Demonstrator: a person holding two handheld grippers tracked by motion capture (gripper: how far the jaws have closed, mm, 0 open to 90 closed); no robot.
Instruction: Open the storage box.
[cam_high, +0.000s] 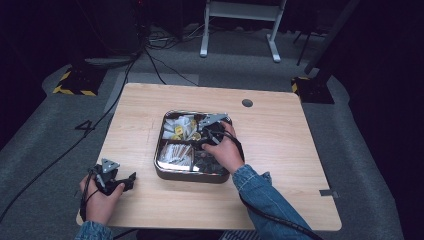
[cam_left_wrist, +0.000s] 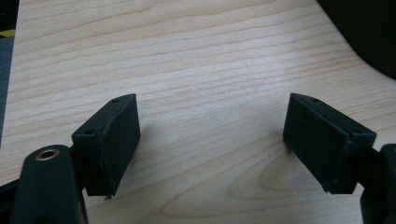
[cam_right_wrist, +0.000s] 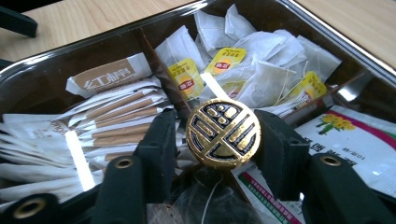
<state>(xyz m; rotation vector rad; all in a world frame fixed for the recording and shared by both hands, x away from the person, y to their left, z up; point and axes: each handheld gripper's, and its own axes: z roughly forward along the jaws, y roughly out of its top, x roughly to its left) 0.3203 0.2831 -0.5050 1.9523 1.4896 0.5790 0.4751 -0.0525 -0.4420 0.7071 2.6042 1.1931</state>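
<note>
A dark metal tray (cam_high: 190, 176) with several compartments sits mid-table. A round gold-and-black knob (cam_right_wrist: 223, 133) stands at its centre where the dividers meet, and my right gripper (cam_right_wrist: 223, 140) is shut on it, one pad against each side. In the high view the right gripper (cam_high: 201, 141) reaches into the tray from the right hand. White tea bags with yellow tags (cam_right_wrist: 261, 70) fill the far compartment, and paper sticks (cam_right_wrist: 116, 116) lie in the left one. My left gripper (cam_left_wrist: 212, 140) is open over bare wood, near the table's front left corner (cam_high: 129, 181).
A white sachet with a flower print (cam_right_wrist: 355, 144) lies in the tray's right compartment, and dark bags (cam_right_wrist: 210, 200) lie just below the knob. The wooden table (cam_high: 280, 150) has a cable hole (cam_high: 247, 103) at the back. Cables (cam_high: 150, 55) run across the grey floor behind.
</note>
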